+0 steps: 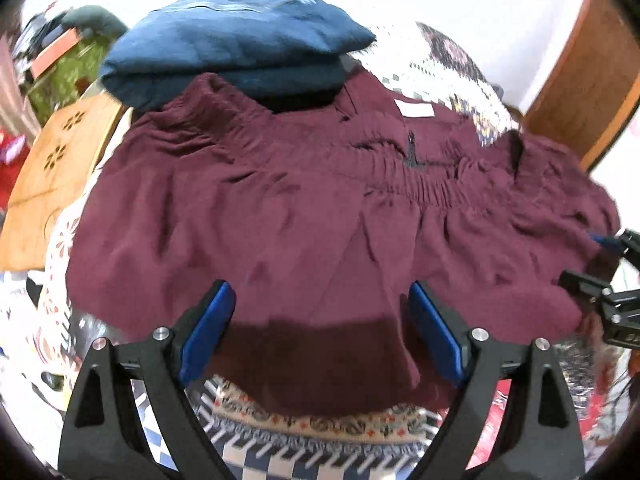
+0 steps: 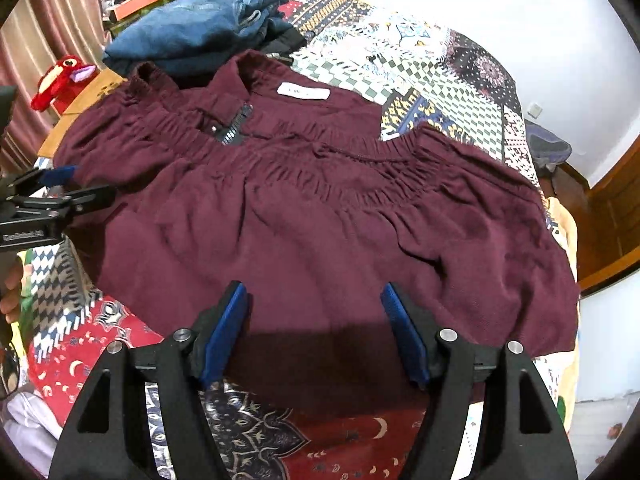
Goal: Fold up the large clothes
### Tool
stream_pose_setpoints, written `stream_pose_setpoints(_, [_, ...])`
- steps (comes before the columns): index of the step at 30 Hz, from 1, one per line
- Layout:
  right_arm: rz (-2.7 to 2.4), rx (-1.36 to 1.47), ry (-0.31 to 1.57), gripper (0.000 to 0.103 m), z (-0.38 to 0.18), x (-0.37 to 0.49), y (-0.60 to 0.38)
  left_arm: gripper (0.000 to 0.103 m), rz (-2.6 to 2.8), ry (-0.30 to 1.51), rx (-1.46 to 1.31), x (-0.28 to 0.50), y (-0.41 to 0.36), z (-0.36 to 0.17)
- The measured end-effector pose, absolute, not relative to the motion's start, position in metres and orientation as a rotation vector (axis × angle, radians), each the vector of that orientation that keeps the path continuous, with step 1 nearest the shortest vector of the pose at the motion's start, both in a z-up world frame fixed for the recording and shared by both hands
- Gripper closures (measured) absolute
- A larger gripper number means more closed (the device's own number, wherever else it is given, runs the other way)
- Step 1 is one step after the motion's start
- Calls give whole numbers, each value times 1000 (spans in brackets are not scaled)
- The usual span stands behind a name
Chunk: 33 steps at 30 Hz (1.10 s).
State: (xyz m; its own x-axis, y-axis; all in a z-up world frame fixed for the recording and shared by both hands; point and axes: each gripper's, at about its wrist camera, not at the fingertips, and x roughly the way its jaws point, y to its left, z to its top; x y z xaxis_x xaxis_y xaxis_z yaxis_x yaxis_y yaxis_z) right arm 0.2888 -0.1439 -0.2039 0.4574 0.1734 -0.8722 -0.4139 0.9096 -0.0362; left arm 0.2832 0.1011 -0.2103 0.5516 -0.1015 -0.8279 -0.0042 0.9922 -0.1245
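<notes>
Garments: one maroon garment, one folded blue pile.

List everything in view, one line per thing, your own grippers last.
maroon garment: one, dark red with a gathered elastic band, spread flat across the bed.
white label: one, white, on the maroon garment's far part.
blue folded clothes: one stack, dark blue, behind the maroon garment.
patchwork bedcover: one, many-coloured, under everything.
red plush toy: one, red, left beyond the bed.
wooden furniture: one piece, light brown, left of the bed.
left gripper: one, black with blue pads, open over the garment's near edge.
right gripper: one, black with blue pads, open over the near edge.
</notes>
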Motion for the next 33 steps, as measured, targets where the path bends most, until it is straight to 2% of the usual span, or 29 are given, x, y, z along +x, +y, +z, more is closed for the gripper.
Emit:
stream_pose_setpoints(5, [383, -227, 986, 36, -185, 285, -137, 14, -67, 953, -405, 261, 154, -194])
stream_pose_setpoints(9, [409, -214, 952, 36, -175, 283, -127, 14, -3, 928, -535, 250, 194, -195])
stream_pose_setpoints(15, [430, -235, 971, 36, -185, 283, -111, 14, -3, 988, -727, 237, 227, -234])
stream_pose_setpoints(22, [442, -225, 1021, 36, -199, 284, -110, 14, -90, 928, -1061, 259, 247, -277])
stream_pose_setpoints(30, [431, -126, 1056, 36, -203, 292, -124, 10, 34, 789, -1112, 292, 255, -282])
stream_pose_setpoints(31, [430, -109, 1060, 36, -202, 293, -126, 10, 52, 792, -1093, 293, 253, -281])
stream_pose_setpoints(33, [425, -91, 1063, 36, -200, 292, -128, 26, 126, 809, -1034, 293, 246, -274])
